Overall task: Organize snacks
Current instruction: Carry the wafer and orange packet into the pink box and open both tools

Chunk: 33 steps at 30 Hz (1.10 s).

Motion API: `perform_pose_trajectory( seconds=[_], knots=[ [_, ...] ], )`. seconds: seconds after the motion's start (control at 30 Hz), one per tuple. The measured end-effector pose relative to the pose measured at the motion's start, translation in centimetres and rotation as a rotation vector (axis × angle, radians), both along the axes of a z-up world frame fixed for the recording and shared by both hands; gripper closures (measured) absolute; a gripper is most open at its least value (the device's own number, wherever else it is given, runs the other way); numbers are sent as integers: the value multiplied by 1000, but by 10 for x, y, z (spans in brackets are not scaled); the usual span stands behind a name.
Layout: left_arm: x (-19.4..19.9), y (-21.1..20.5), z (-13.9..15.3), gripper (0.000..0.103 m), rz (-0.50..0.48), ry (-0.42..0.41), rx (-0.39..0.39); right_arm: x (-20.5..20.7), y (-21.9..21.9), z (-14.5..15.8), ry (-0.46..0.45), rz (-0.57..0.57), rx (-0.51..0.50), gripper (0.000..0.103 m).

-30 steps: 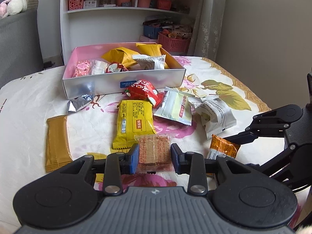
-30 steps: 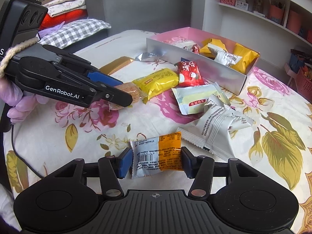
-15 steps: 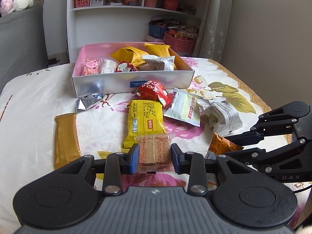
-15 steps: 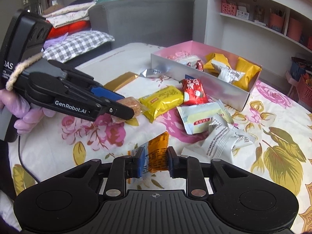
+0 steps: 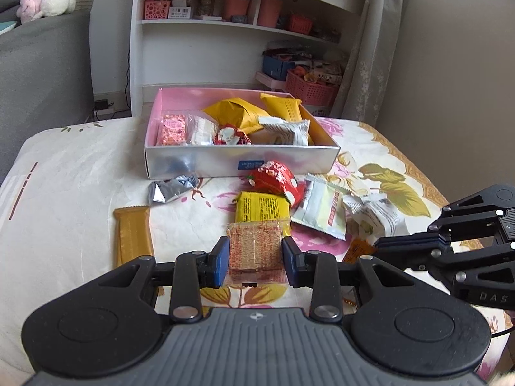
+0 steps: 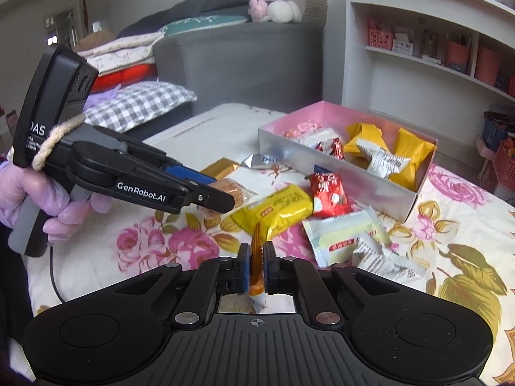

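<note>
Our right claw (image 6: 256,265) is clenched on the orange packet (image 6: 257,257), our left claw (image 5: 256,259) grips the wafer packet (image 5: 256,247). We should lift both clear of the loose snacks, then release over the pink box (image 5: 238,157) beyond.

This is a room in a home. A flowery cloth (image 6: 457,225) covers the table. At eleven o'clock sits a gray sofa (image 6: 244,54) with pillows (image 6: 138,106) and a soft toy (image 6: 273,8). At one o'clock stands a white shelf (image 5: 244,29) with pink baskets (image 5: 156,9).
</note>
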<state>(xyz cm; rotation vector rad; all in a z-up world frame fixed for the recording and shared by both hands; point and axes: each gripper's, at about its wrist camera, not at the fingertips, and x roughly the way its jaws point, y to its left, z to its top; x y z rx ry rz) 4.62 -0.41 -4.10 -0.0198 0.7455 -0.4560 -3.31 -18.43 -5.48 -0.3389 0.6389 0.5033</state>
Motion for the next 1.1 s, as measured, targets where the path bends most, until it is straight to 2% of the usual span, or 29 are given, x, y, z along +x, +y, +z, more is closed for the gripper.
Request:
perform_pose_trajectory(
  seconds=[0.07,0.2,0.27,0.63,0.7,0.77,0.8,0.93,1.1],
  knots=[
    [3,2,2,71,13,-4,-5,4,0,3,-4,-10,11,103],
    [9,4,2,71,34,19,-26,16,-1,-1,68,-26,38,103],
    [10,5,0,71,35,32,-29,19,0,-3,96,-31,38,93],
    [11,2,-8,71,22,64,-5,19,0,-17,70,-66,-64,91],
    [11,2,-8,71,23,68,-2,21,-1,-19,60,-87,-84,87],
    [11,2,-8,71,24,69,-1,23,-1,-21,50,-111,-108,72],
    [12,2,-8,71,25,69,0,24,0,-23,42,-122,-124,70],
    [12,2,-8,71,29,71,0,28,3,-30,22,-146,-176,70],
    [12,1,-9,71,28,71,3,29,8,-30,-34,-164,-190,81]
  ],
)
